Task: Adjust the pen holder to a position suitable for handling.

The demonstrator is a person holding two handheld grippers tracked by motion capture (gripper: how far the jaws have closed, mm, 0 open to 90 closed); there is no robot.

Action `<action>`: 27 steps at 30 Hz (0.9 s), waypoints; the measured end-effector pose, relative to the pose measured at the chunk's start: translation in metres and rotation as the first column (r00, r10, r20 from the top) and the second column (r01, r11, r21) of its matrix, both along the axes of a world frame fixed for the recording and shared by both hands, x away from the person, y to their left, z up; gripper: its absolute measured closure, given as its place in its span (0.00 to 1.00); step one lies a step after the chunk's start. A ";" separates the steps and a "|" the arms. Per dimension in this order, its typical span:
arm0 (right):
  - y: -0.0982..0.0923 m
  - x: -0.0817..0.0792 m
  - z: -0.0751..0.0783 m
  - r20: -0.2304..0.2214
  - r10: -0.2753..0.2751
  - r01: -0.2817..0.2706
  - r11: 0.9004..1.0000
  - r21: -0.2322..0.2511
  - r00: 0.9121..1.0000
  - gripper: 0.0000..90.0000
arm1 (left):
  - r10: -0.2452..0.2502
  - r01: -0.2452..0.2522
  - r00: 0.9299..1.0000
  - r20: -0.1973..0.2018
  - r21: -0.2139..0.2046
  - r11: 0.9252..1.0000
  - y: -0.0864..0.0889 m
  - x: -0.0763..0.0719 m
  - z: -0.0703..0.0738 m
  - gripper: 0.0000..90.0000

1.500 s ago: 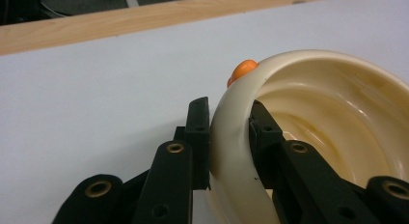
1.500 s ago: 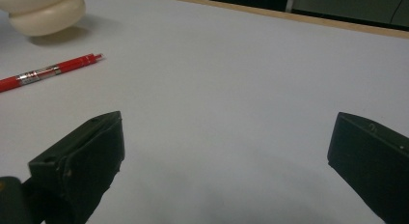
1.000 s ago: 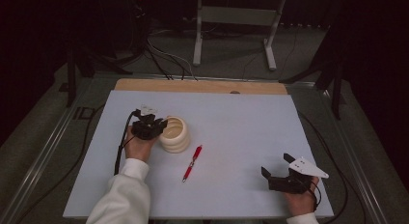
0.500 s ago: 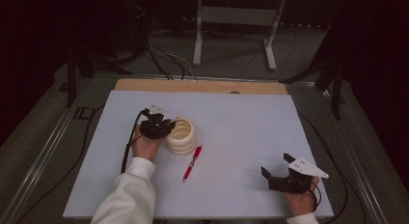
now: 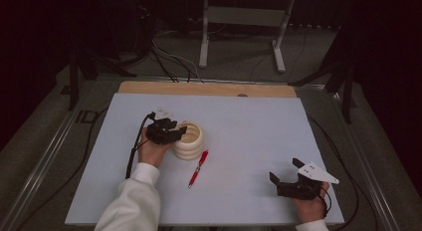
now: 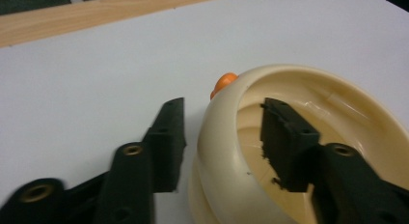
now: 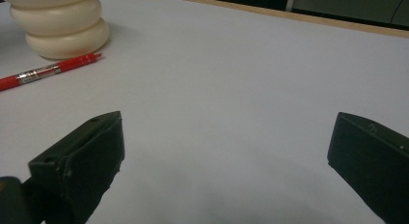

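Cream ribbed cup [image 5: 189, 140] upright left of table [image 5: 249, 121] centre; left gripper [image 6: 219, 137] straddles its near wall, jaws just opened, pads off it. Red pen [image 5: 198, 168] just beside. Right gripper [image 5: 288, 183] wide open, holding nothing, well apart.

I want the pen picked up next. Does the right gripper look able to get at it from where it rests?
Probably yes. The right gripper is open, and bare table lies between it and the red pen. The cream holder stands just beyond the pen's tip, not across the way.

Dim room, table evenly lit from above; close views soft and grainy.
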State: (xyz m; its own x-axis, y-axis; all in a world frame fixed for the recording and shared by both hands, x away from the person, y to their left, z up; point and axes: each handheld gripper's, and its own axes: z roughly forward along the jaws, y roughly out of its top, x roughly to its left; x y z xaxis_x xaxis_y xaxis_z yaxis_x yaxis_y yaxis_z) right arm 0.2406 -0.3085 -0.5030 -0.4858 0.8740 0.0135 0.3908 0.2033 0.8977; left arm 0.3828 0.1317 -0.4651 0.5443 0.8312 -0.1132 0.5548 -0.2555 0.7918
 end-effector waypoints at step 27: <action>0.000 0.000 0.000 0.005 0.000 0.000 1.000 0.002 1.000 0.00 | 0.080 -0.080 0.982 0.169 -0.004 0.997 0.044 -0.034 0.019 0.00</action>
State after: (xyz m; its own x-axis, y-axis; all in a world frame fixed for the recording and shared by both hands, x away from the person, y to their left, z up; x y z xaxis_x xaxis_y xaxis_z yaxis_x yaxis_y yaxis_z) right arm 0.2401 -0.3086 -0.5026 -0.4860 0.8739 0.0132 0.3861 0.2012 0.9003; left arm 0.3484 0.1753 -0.4464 0.4873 0.8729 -0.0234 0.4320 -0.2178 0.8752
